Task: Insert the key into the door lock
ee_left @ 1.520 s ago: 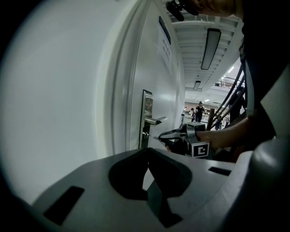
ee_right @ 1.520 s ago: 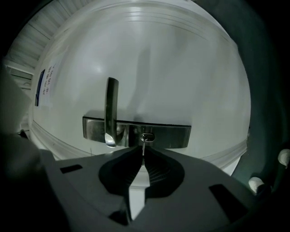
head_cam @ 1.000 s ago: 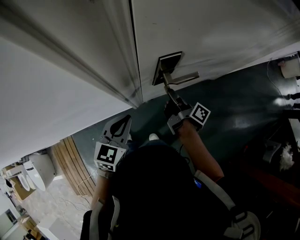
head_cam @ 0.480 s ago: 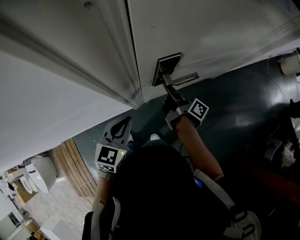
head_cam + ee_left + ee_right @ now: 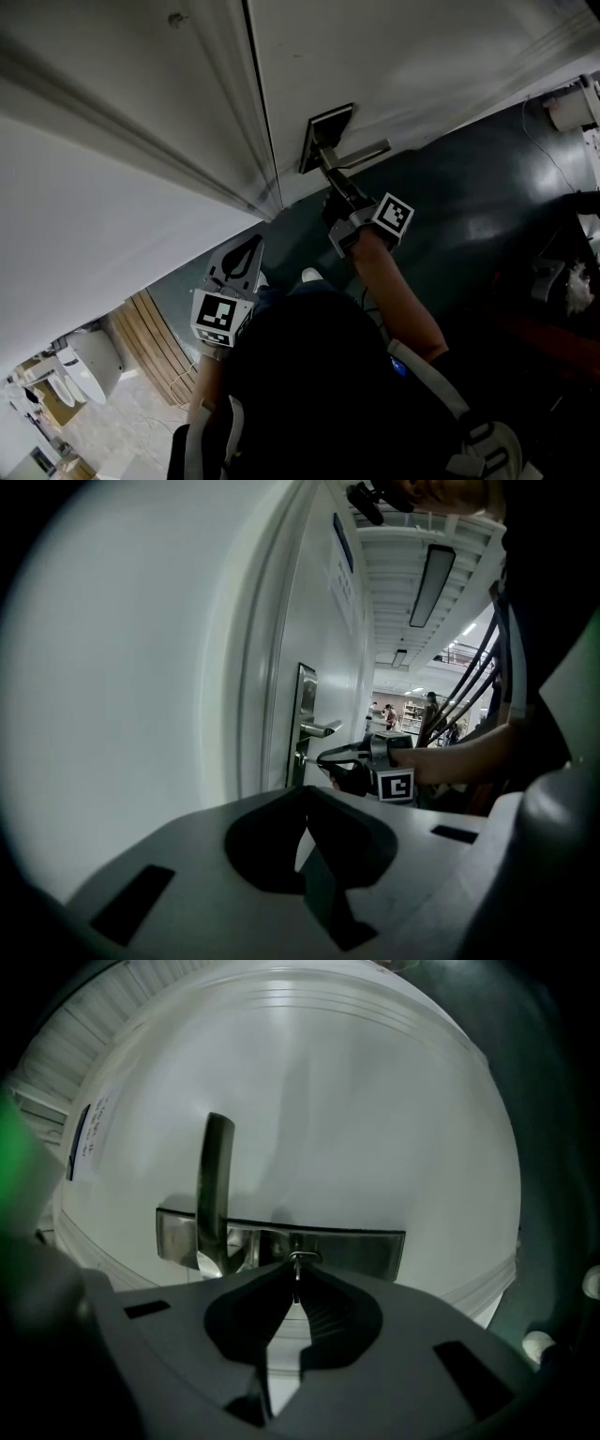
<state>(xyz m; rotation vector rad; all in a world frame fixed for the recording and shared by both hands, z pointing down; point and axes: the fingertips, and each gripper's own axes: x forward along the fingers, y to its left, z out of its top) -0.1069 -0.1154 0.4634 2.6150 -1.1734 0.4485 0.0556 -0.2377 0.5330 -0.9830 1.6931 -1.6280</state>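
key (image 5: 296, 1261): small, thin, silver, at lock plate (image 5: 361, 1247) | right gripper (image 5: 293, 1272): pinching key | left gripper (image 5: 305, 795): clenched, empty

Holds right gripper (image 5: 334, 181) tip-first at the lock plate (image 5: 323, 136), just below the lever handle (image 5: 366, 153) on the white door (image 5: 422, 56); holds left gripper (image 5: 246, 246) well apart, nearer and left.

From above the person's dark head, the head view looks steeply down on the white panelled door (image 5: 422, 56), the left claw (image 5: 246, 242) and the right claw (image 5: 333, 184). The left claw's view looks along the door from well back. The right claw's view faces the rectangular steel lock plate (image 5: 356, 1246) close, head-on. All three views share that plate.
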